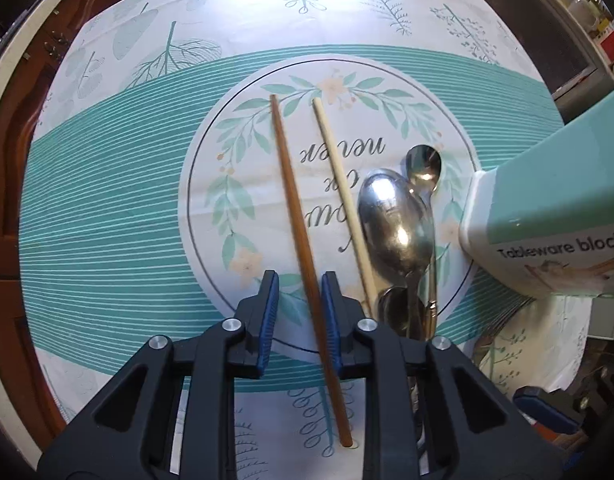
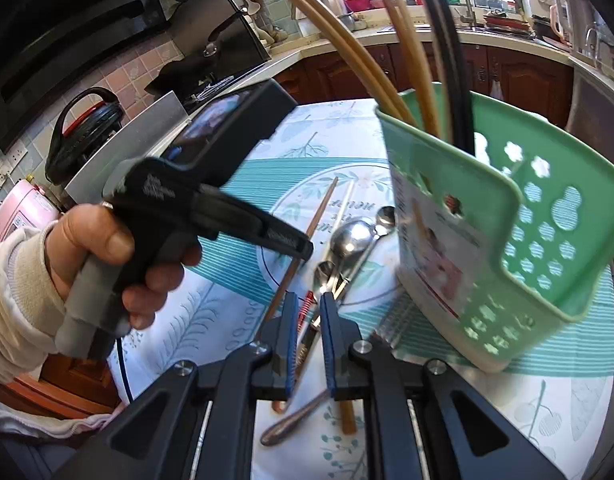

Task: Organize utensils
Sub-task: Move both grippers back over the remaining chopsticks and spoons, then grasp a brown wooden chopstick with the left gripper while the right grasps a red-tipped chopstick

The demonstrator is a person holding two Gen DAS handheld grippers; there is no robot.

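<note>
A brown chopstick (image 1: 299,220) lies on the patterned tablecloth and passes between the fingers of my open left gripper (image 1: 300,292), close to the right pad. A cream chopstick (image 1: 343,184) lies to its right. Beside it are a large steel spoon (image 1: 395,224) and a smaller spoon (image 1: 423,164). The green utensil holder (image 2: 503,216) stands to the right with several chopsticks upright in it; it also shows in the left wrist view (image 1: 555,220). My right gripper (image 2: 307,312) is open and empty above the utensil handles (image 2: 303,420).
The left hand-held gripper body (image 2: 195,208) and the person's hand fill the left of the right wrist view. Kitchen counter, cooker and sink (image 2: 459,4) lie beyond the table. The tablecloth (image 1: 107,220) hangs over the round table's edges.
</note>
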